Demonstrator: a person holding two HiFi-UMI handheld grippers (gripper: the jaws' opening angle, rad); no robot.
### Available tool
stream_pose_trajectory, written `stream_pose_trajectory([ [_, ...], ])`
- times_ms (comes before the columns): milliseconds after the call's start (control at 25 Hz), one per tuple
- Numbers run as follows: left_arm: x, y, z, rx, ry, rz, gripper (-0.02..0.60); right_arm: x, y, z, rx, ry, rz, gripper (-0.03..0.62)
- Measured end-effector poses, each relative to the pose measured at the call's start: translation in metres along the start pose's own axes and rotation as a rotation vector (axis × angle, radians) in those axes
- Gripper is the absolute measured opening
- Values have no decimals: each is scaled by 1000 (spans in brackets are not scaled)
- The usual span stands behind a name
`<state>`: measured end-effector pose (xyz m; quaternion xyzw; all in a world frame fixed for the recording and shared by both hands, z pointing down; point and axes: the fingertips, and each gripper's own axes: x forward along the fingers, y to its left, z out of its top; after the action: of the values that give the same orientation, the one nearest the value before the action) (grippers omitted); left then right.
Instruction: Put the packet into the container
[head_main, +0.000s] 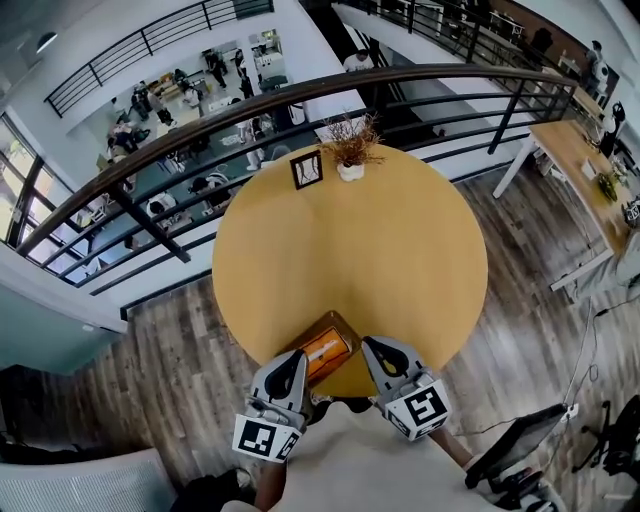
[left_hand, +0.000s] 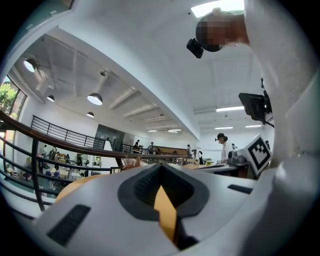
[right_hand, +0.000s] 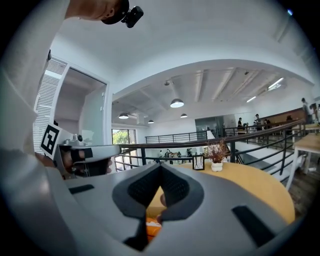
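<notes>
In the head view a shallow brown container sits at the near edge of the round wooden table. An orange packet lies inside it. My left gripper hangs just left of the container and my right gripper just right of it, both low by my body. The left gripper has its jaws together with nothing held. The right gripper is also shut and empty. The orange packet shows below its jaws.
A white pot with a dried plant and a small black picture frame stand at the table's far edge. A dark railing curves behind the table. Another table stands at the right, and a dark screen at the lower right.
</notes>
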<state>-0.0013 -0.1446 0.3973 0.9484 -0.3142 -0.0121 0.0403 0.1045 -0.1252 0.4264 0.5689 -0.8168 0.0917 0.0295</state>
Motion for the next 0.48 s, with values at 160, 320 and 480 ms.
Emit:
stream_pose_trajectory([
  [160, -4, 3, 0, -3, -1, 11, 6, 7, 4, 5, 19, -9, 9, 3],
  [320, -1, 3, -1, -3, 3, 15, 5, 11, 7, 7, 8, -12, 21, 3],
  [480, 0, 3, -2, -4, 5, 17, 5, 14, 9, 3, 0, -1, 30, 3],
])
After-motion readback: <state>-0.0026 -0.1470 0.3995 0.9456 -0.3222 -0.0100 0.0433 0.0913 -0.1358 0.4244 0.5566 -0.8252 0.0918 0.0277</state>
